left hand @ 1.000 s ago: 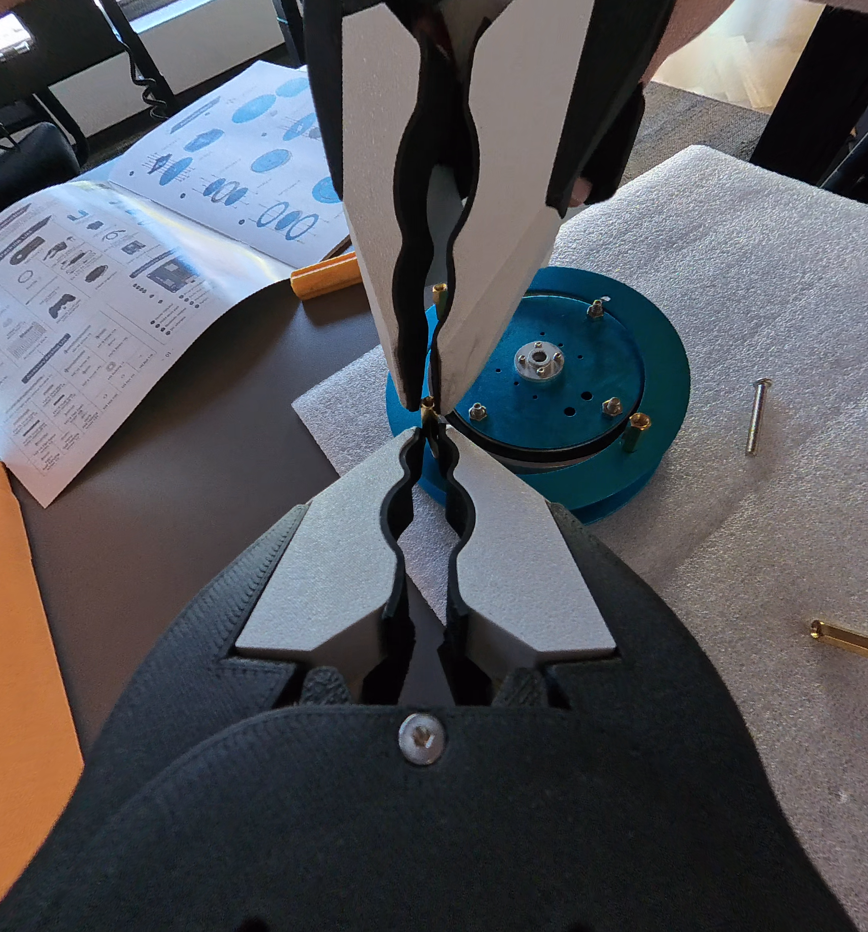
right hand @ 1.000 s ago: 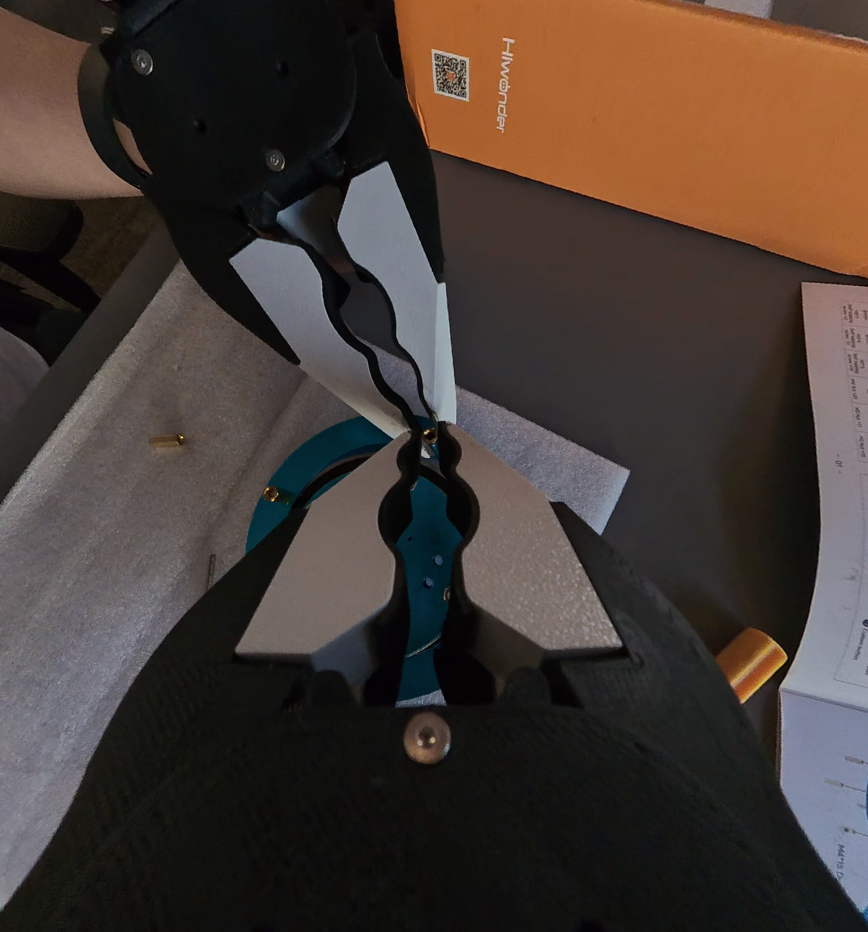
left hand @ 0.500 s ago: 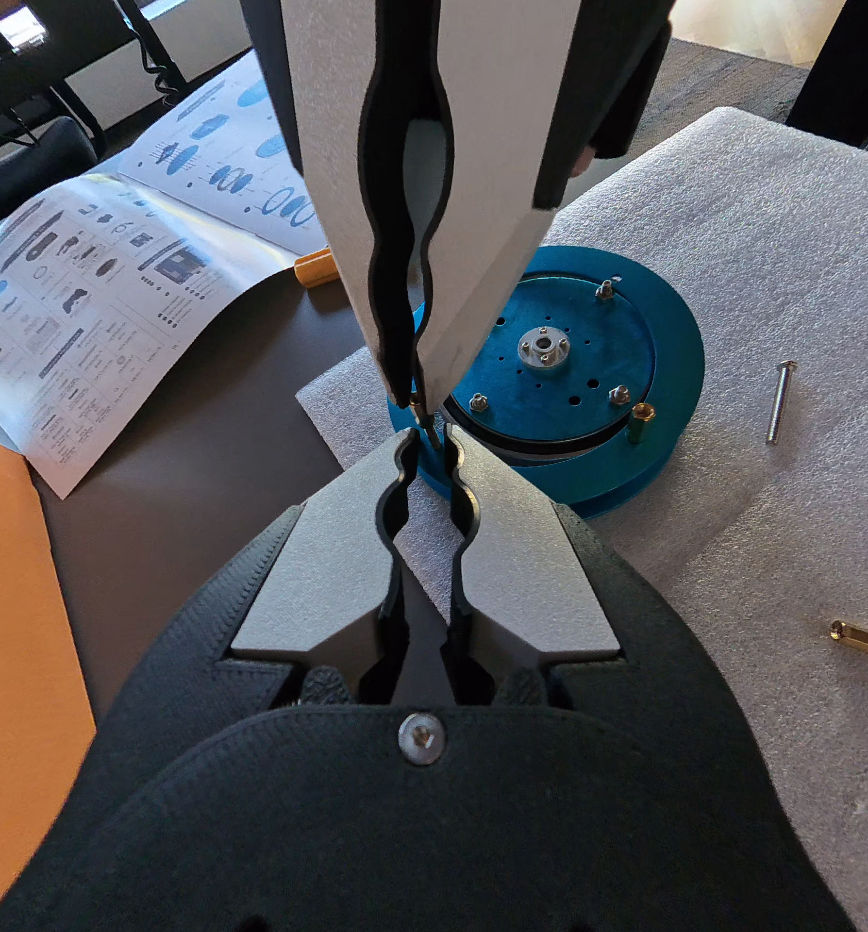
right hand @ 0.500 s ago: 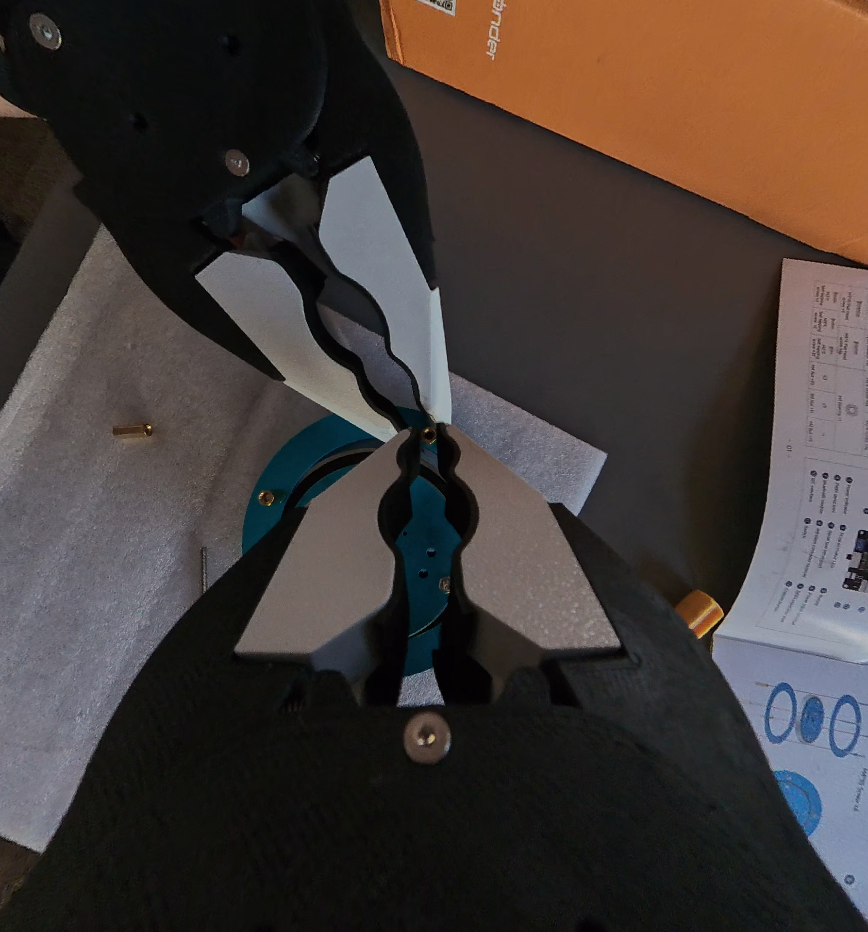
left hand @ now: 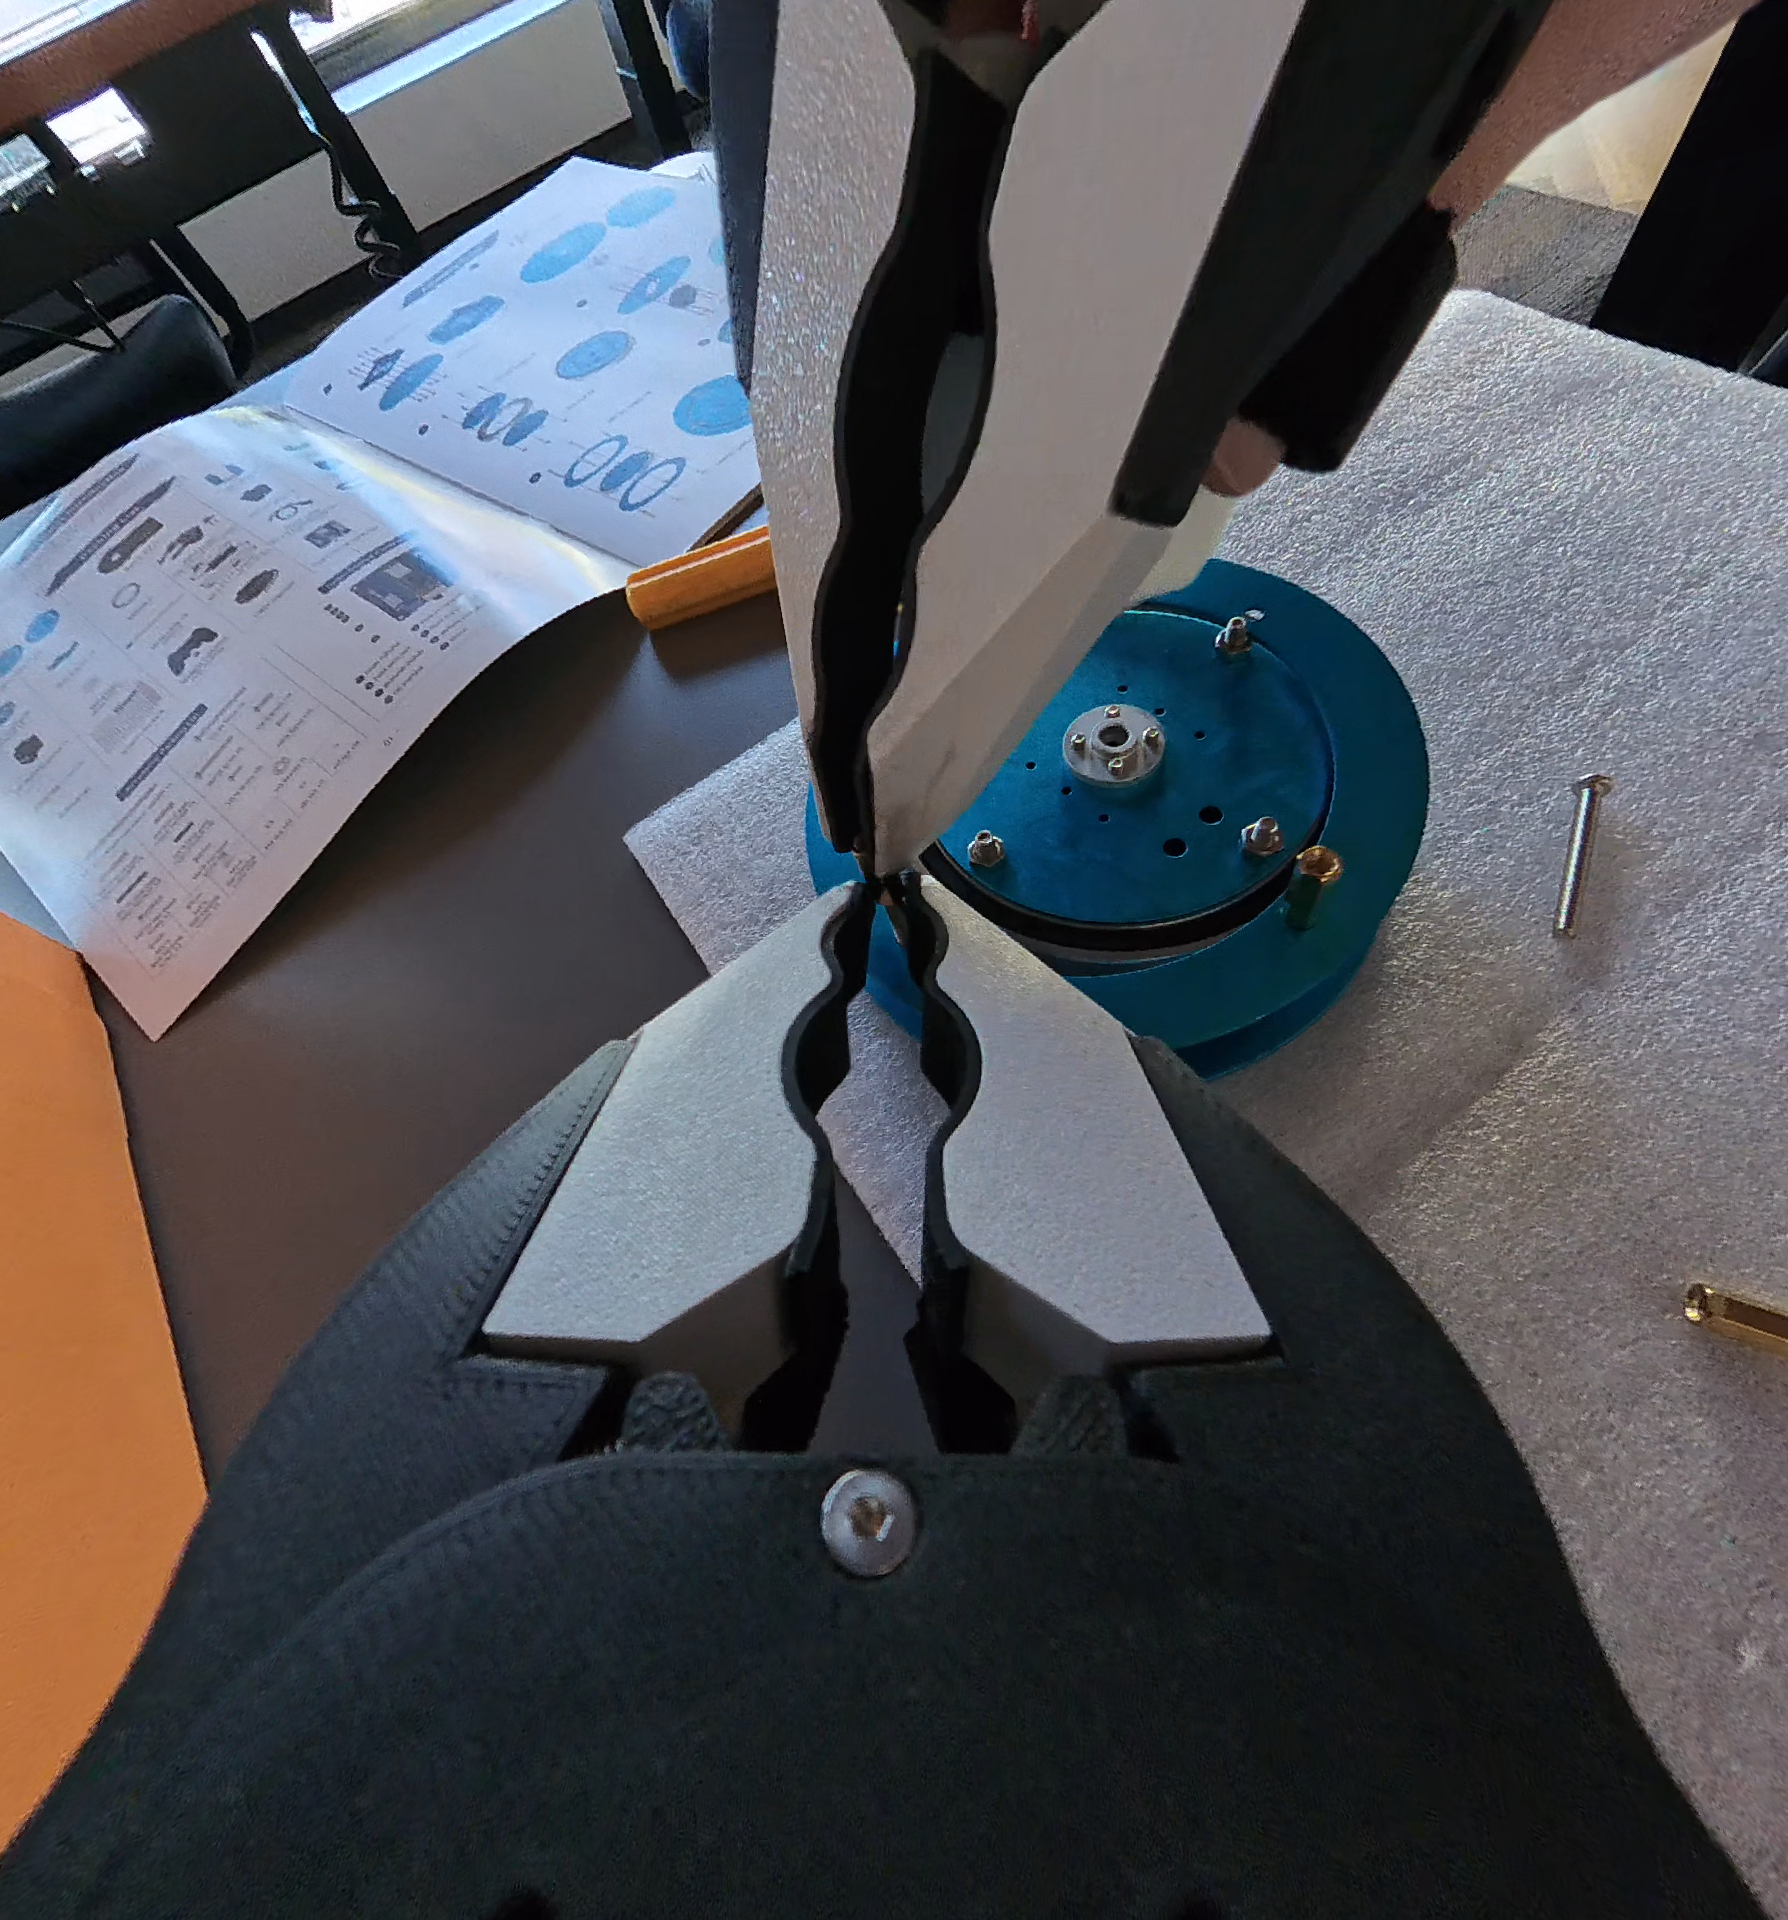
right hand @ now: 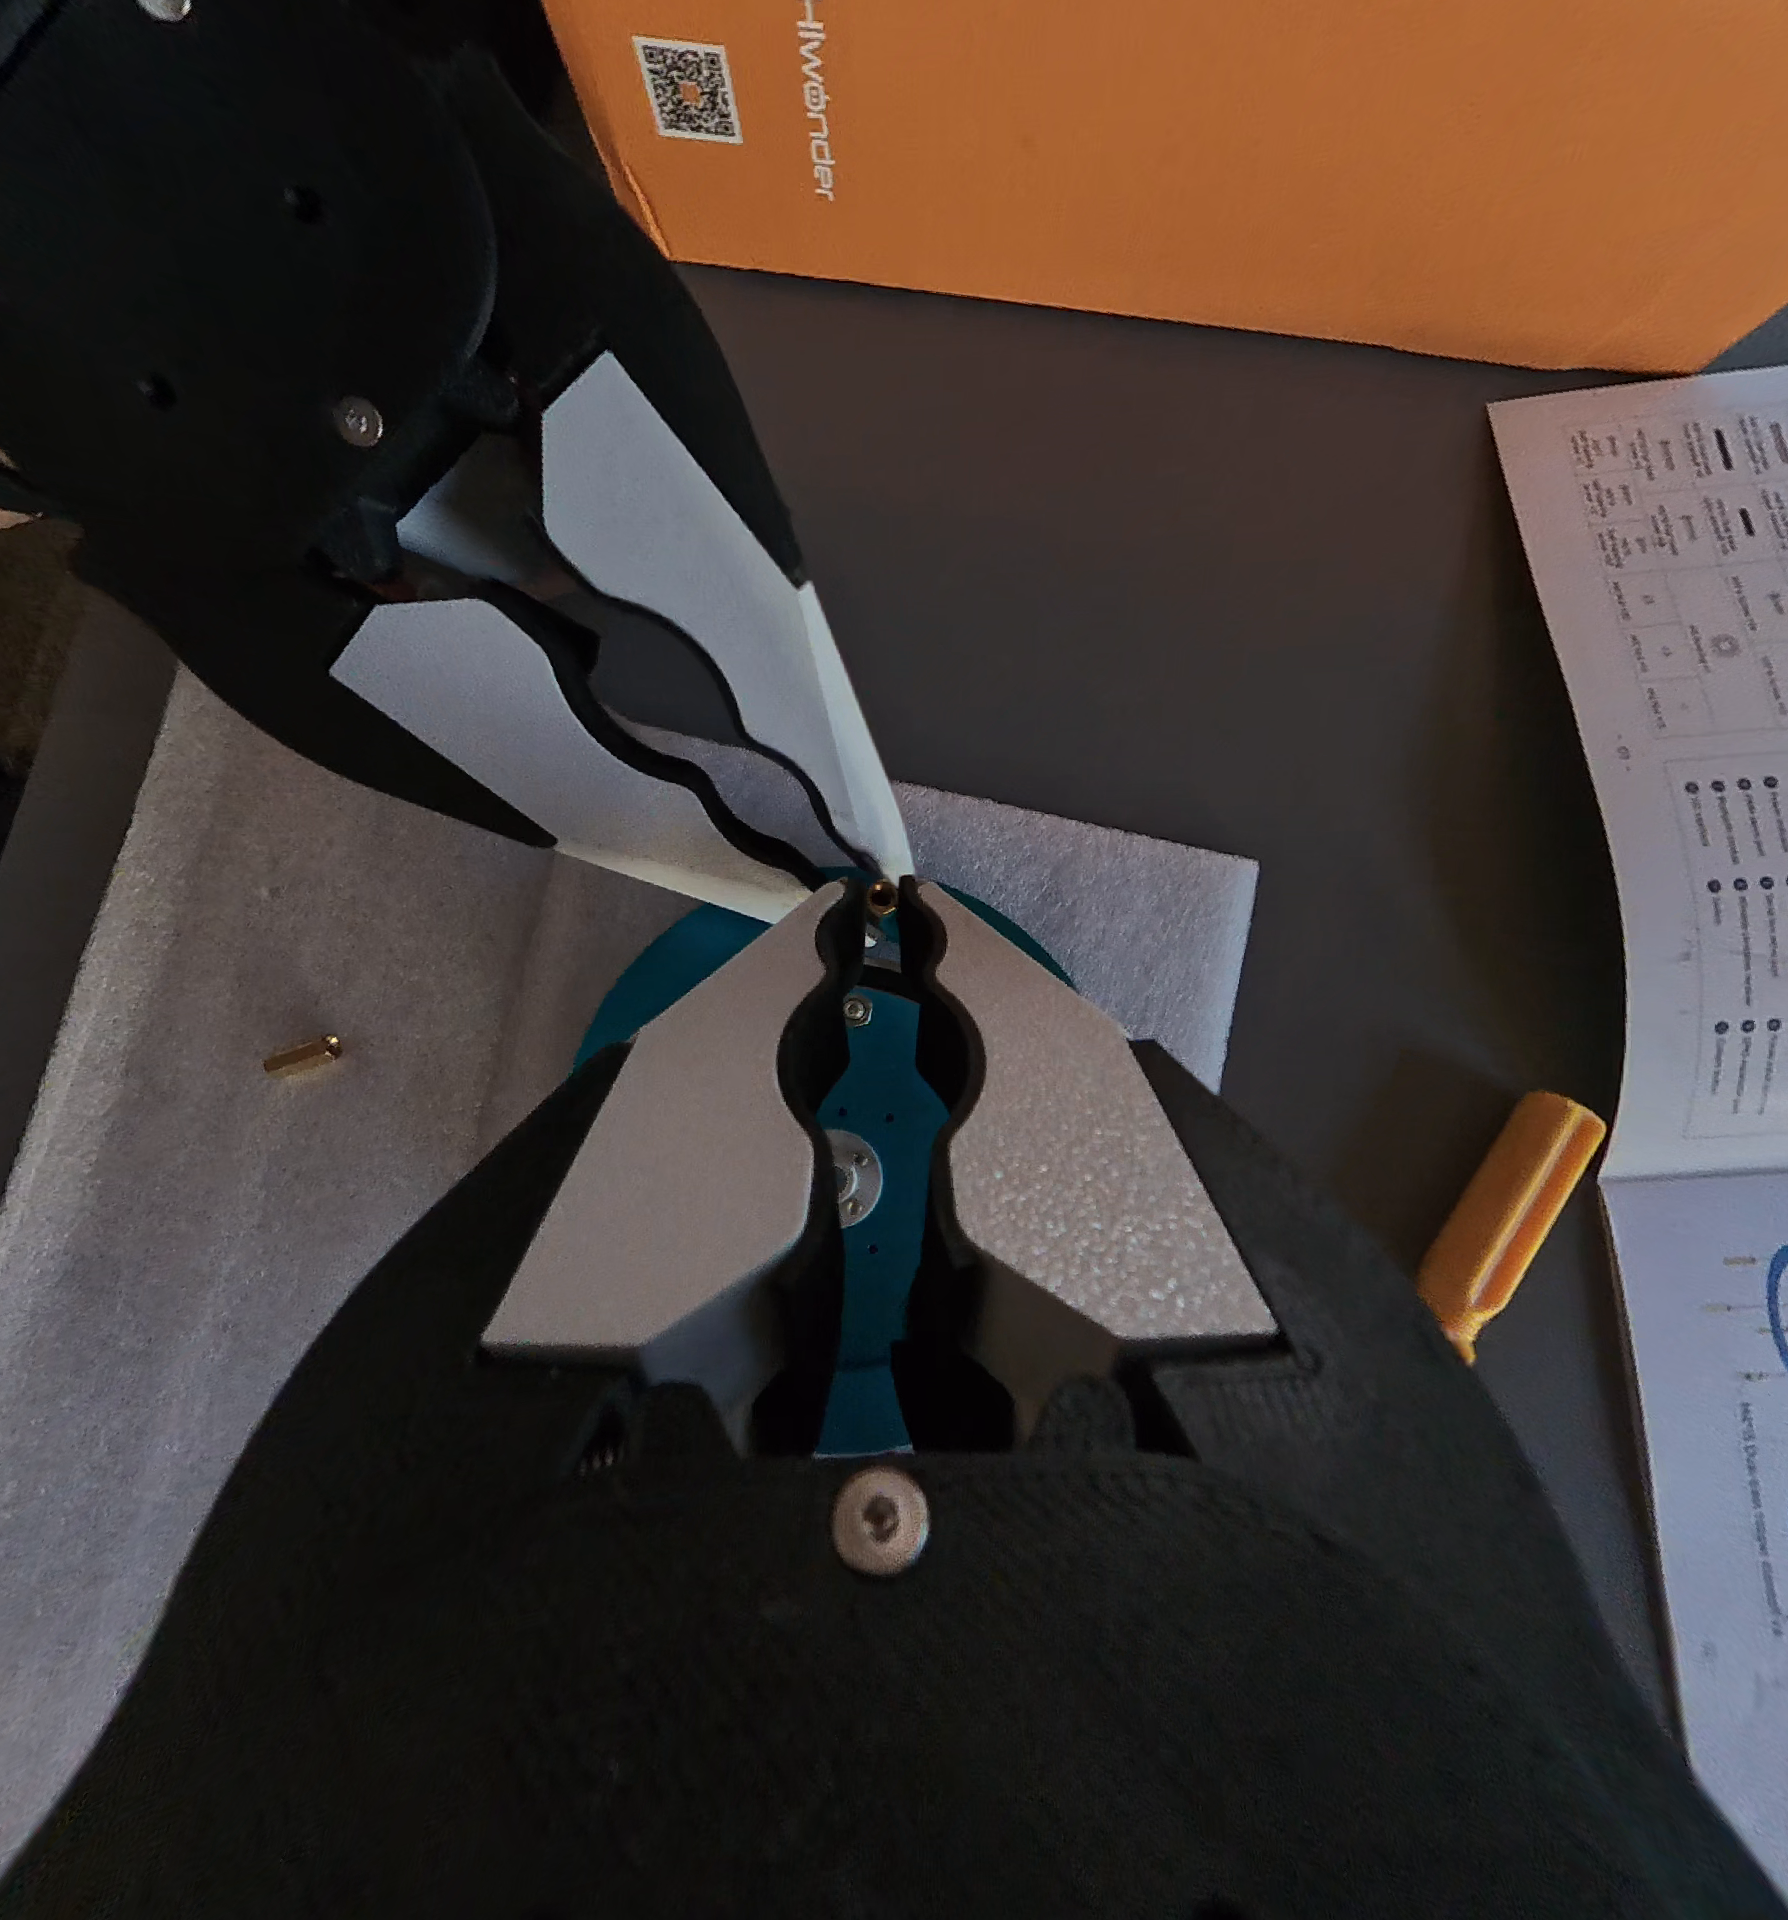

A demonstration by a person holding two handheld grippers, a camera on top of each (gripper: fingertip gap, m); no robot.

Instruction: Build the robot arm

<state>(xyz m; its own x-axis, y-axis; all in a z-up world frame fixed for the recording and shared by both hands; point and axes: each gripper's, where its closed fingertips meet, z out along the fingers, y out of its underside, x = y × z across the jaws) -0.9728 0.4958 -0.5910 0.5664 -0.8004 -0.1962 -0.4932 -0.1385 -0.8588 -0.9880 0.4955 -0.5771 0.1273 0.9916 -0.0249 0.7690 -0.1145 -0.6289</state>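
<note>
1. Left wrist view: left tongs (left hand: 882,896) pinch narrowly at a brass standoff (left hand: 874,871) on the blue wheel (left hand: 1368,831) rim, right tongs (left hand: 862,831) meeting them from twelve o'clock.
2. Right wrist view: right tongs (right hand: 877,896) grip the brass standoff (right hand: 877,896); left tongs (right hand: 869,864) close in from eleven o'clock.

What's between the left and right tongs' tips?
A small brass standoff, pinched in the right tongs, with the left tongs meeting its far end, over the round blue metal disc. Clearest in the right wrist view.

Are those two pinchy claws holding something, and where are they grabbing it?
Yes. The right gripper pinches a small brass standoff by its top end. The left gripper closes on the same standoff lower down, above the blue wheel.
</note>
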